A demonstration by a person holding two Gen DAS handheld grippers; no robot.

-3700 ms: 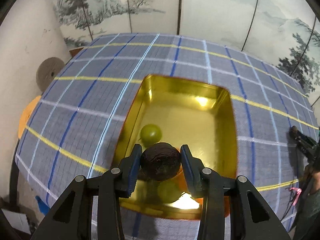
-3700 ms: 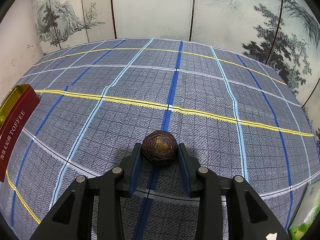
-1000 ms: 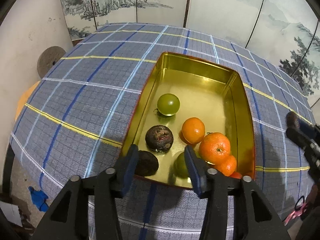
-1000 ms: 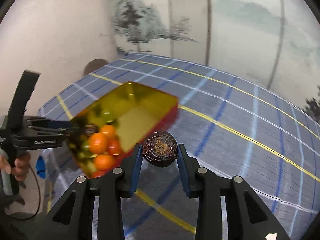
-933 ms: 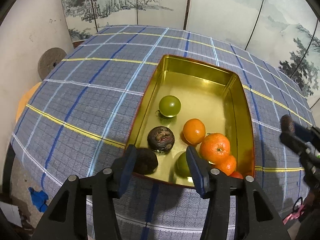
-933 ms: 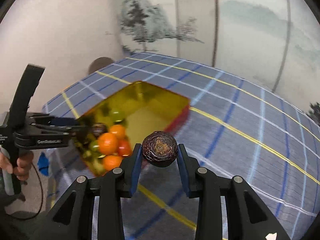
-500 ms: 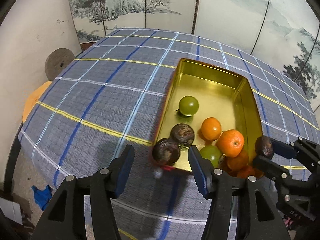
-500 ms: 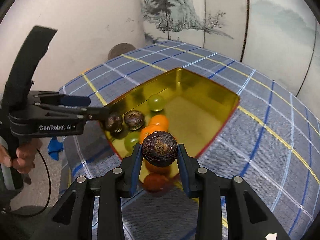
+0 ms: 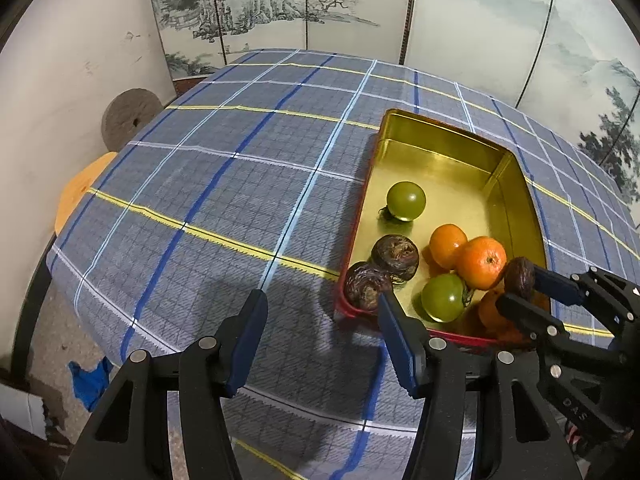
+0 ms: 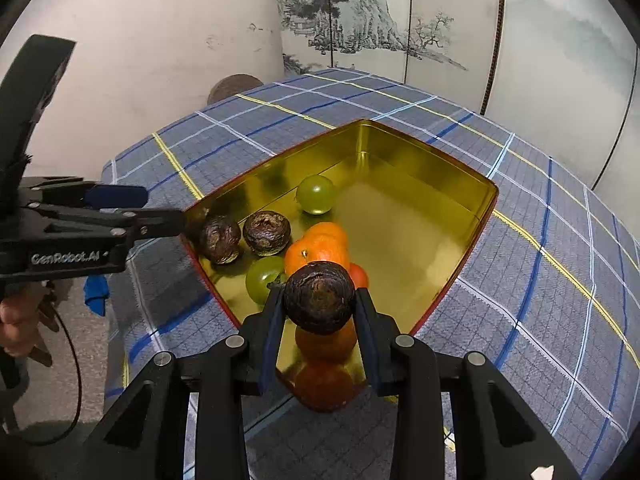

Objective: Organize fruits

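A gold tin (image 9: 448, 142) (image 10: 420, 152) with a red outside sits on the plaid cloth. It holds two dark brown wrinkled fruits (image 9: 394, 252) (image 10: 267, 233), two green fruits (image 9: 406, 201) (image 10: 316, 194) and several oranges (image 9: 480, 262) (image 10: 320, 250). My right gripper (image 10: 318, 306) is shut on a third dark brown fruit (image 10: 319, 297) and holds it above the tin's near corner; it also shows in the left wrist view (image 9: 520, 282). My left gripper (image 9: 320, 312) is open and empty, over the cloth just left of the tin.
The plaid cloth (image 9: 224, 200) covers a table that ends close to my left gripper. A round grey stone (image 9: 126, 118) and an orange stool (image 9: 76, 192) stand beyond the left edge. Painted screen panels (image 9: 460, 20) close the back.
My left gripper has let its dark fruit go into the tin and drawn back to the left. My right gripper has carried its dark fruit from the open cloth to above the tin.
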